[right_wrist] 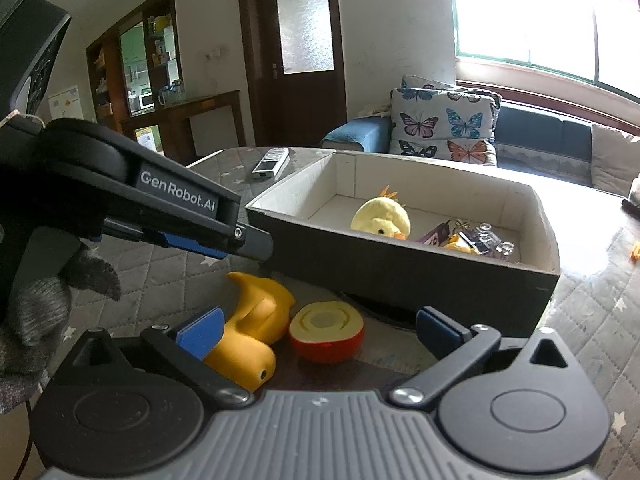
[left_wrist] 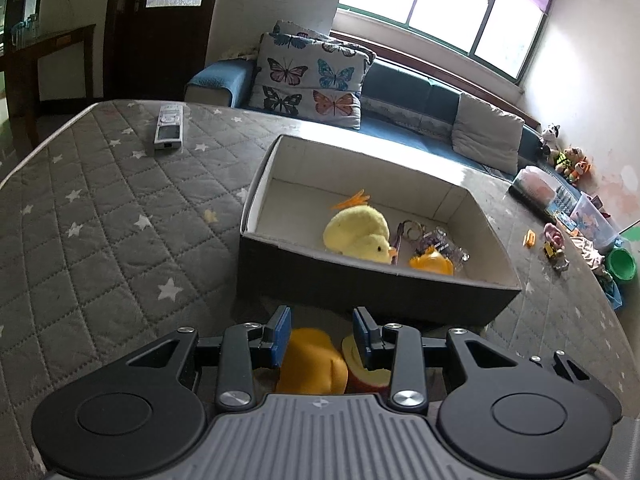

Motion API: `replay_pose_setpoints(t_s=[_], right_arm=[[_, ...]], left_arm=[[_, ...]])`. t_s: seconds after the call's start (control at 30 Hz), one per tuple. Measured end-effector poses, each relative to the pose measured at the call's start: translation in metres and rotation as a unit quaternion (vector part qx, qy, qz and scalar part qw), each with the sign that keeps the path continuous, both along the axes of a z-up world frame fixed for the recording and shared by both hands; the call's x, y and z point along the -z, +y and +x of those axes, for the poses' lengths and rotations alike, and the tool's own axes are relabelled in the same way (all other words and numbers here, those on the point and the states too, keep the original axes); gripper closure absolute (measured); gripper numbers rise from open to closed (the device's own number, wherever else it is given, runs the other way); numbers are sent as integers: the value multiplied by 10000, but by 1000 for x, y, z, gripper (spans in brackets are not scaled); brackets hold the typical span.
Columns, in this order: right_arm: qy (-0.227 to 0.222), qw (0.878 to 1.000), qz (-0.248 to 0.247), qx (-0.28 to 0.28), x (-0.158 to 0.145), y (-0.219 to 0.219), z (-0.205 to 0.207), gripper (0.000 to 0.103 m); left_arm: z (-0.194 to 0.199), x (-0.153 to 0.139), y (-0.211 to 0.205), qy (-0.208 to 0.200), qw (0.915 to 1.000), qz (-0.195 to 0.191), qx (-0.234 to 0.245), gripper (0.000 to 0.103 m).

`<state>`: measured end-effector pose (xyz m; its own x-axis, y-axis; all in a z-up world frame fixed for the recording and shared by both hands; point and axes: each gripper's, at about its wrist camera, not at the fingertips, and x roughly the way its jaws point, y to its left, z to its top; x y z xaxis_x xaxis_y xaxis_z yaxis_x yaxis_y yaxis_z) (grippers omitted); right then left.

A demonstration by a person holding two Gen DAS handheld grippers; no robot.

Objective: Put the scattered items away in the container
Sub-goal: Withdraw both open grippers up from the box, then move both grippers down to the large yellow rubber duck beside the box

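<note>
Box (left_wrist: 360, 288): on the quilted surface, holds plush chick (left_wrist: 356, 236).
Orange duck (right_wrist: 248, 336): just before the box, uncollected.
Left tongs (left_wrist: 322, 328): apart, straddling the duck, not gripping.
Right tongs (right_wrist: 320, 330): spread wide around apple half (right_wrist: 327, 336), empty, for pickup.

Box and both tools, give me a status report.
Left tool open over orange duck; right tool open, empty. Duck and apple half outside box; plush chick inside. Nothing in the way.

Both tools angle downward, jaws apart — right tool (right_wrist: 316, 332) wider than left tool (left_wrist: 322, 328).
</note>
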<state>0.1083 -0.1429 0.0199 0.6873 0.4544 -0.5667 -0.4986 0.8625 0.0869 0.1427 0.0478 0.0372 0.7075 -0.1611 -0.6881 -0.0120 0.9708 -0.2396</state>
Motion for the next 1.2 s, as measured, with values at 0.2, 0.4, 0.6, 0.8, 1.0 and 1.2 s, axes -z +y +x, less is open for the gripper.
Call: replay_pose_setpoints(t_s=[0.2,0.4,0.6,0.8,1.0,1.2], right_arm=[[117,9999,-28,-65,7,4,-6,0],[195,9997,-53,-100,11,8,-11,0],[247,9996,-58,-126,15,11,-16,0],[268,9995,-60,-140,19,14,-20,0],[271,9995,-69,-155,21,17,-22,0],[331,9992,-80,-188,23,21,-23,3]], left_arm=[[-10,6,-1,127,9999,92,54,66],[-18,11,4,178,9997,153,-24,66],[-23,18,11,249,9995,158,-134,66],[-25,22,17,272,9992,156,-229,66],[-26,25,21,269,9990,196,-311,66],[-24,30,29,322,9985,140,-409,66]])
